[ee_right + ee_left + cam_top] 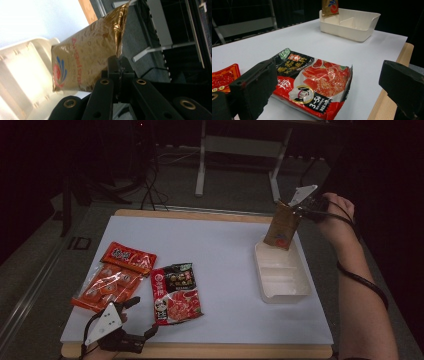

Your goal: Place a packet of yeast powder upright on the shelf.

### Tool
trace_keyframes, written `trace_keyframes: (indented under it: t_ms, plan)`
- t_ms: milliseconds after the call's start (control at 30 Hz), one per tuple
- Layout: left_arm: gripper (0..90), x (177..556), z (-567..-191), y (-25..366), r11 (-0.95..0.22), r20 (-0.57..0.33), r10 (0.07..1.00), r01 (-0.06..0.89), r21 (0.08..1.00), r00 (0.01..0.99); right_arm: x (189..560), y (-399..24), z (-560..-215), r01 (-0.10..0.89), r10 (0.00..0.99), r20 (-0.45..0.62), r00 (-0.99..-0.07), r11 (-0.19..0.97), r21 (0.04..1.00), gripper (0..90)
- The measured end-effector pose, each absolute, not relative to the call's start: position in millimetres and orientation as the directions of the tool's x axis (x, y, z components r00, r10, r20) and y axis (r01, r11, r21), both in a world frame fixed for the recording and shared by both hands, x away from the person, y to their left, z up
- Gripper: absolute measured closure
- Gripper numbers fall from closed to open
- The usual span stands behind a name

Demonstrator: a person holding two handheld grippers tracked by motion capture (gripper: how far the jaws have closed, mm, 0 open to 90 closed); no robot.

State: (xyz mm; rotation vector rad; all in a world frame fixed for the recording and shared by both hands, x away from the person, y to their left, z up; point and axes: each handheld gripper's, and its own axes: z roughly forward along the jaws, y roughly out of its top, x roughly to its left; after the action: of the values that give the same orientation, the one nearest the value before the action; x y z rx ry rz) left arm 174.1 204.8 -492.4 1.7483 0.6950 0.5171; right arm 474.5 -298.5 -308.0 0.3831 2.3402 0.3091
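Note:
My right gripper [299,210] is shut on the top edge of a gold-brown packet [283,226], which hangs upright with its bottom in the far end of the white divided tray [295,292]. In the right gripper view the gold-brown packet [85,60] is pinched at my right gripper [119,68], over the tray [22,72]. My left gripper [142,317] stands open near the front edge, just short of a red and black food packet [175,292]. In the left gripper view that food packet [314,80] lies flat between the wide-apart jaws. An orange-red packet [115,275] lies to its left.
A white board [215,250] covers the wooden table [200,351]. The tray's near compartment holds nothing. Beyond the table stand a metal frame [240,150] and floor cables [150,185]. The person's right forearm [360,300] runs along the table's right side.

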Motion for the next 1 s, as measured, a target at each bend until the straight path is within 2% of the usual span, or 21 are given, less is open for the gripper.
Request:
trace_keyframes:
  t_ms: [133, 433, 533, 733, 1000]
  plan:
    - [2.6, 173, -493, 205, -0.197, -0.007, 0.685, 0.194, 0.961, 0.728, 477, -295, -316, 0.174, 0.353, -0.634, -0.688, 0.928, 0.329, 90.0]
    - [2.6, 173, -492, 206, -0.197, -0.006, 0.685, 0.193, 0.961, 0.729, 477, -288, -323, 0.147, 0.376, -0.599, -0.707, 0.906, 0.396, 90.0]
    - [2.6, 173, -492, 206, -0.196, -0.006, 0.684, 0.192, 0.962, 0.729, 477, -287, -324, 0.139, 0.401, -0.551, -0.732, 0.880, 0.455, 90.0]
    - [2.6, 173, -492, 206, -0.198, -0.003, 0.685, 0.190, 0.962, 0.729, 479, -288, -335, 0.154, 0.431, -0.476, -0.767, 0.843, 0.515, 90.0]
    - [2.6, 173, -492, 205, -0.200, -0.002, 0.683, 0.190, 0.961, 0.731, 482, -290, -357, 0.185, 0.440, -0.423, -0.792, 0.833, 0.521, 90.0]
